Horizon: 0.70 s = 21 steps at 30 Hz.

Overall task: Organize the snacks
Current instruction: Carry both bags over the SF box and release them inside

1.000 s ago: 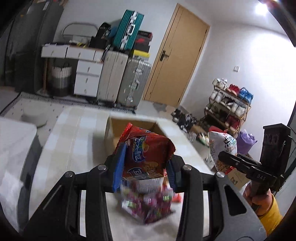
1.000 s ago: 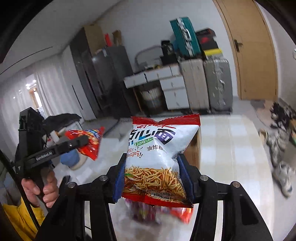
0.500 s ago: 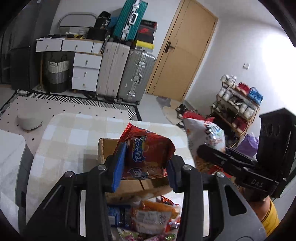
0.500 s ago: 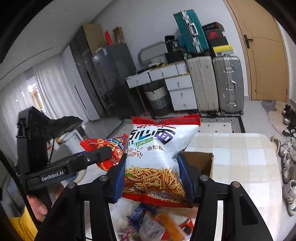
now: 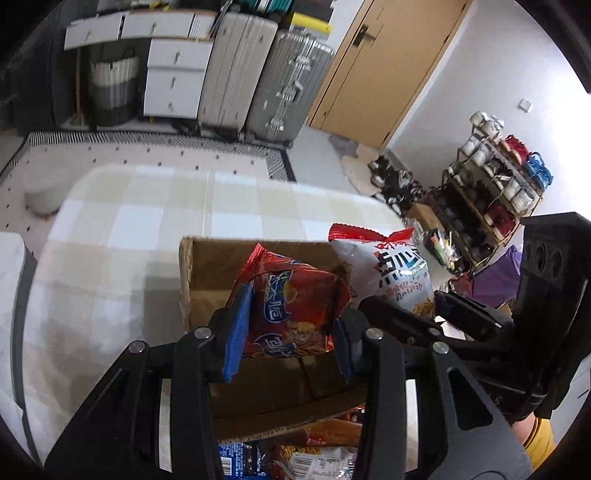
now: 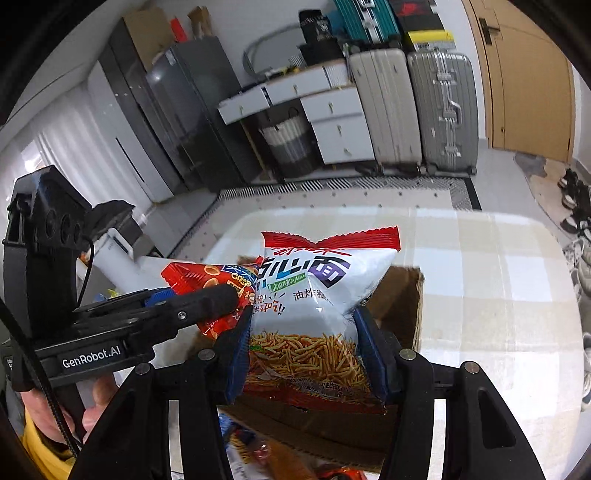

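Pinching a glossy red crinkled packet [image 5: 295,317] in the left tool [image 5: 288,343], right tool [image 6: 306,354] clamping a puffy white bag [image 6: 317,295] (noodle-print), open corrugated cardboard box [image 5: 207,273] beneath

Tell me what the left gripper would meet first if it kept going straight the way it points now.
Likely the open cardboard box: the left gripper, shut on the red snack bag, points into it, though depth is uncertain.

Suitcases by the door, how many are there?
3 show: a white suitcase and a silver suitcase standing side by side, and a teal suitcase lying on top. More may be hidden.
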### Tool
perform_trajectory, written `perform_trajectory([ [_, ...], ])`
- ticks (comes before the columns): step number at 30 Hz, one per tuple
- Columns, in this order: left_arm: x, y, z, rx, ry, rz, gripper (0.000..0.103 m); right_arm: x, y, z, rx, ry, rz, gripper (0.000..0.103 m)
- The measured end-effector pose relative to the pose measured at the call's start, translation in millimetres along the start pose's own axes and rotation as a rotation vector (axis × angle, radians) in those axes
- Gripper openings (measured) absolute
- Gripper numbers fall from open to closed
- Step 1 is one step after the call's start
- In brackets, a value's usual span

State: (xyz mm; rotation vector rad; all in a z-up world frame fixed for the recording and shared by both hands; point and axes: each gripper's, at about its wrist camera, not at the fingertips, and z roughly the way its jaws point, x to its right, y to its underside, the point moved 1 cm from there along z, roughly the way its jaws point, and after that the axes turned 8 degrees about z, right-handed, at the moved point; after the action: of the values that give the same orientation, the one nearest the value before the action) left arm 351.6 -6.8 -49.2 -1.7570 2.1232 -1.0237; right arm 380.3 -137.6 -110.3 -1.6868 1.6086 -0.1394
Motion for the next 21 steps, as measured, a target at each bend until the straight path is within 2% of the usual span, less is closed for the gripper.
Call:
perform_trajectory([
  [14,-18,9,63,-0.078,-0.031,0.002,0.038,18,19,36,-0.073,0.055,-0.009,0.054],
  [21,-24,11,79,-0.102,-0.037,0.002,0.038,8,27,39,-0.073,0.088,-0.063,0.054],
])
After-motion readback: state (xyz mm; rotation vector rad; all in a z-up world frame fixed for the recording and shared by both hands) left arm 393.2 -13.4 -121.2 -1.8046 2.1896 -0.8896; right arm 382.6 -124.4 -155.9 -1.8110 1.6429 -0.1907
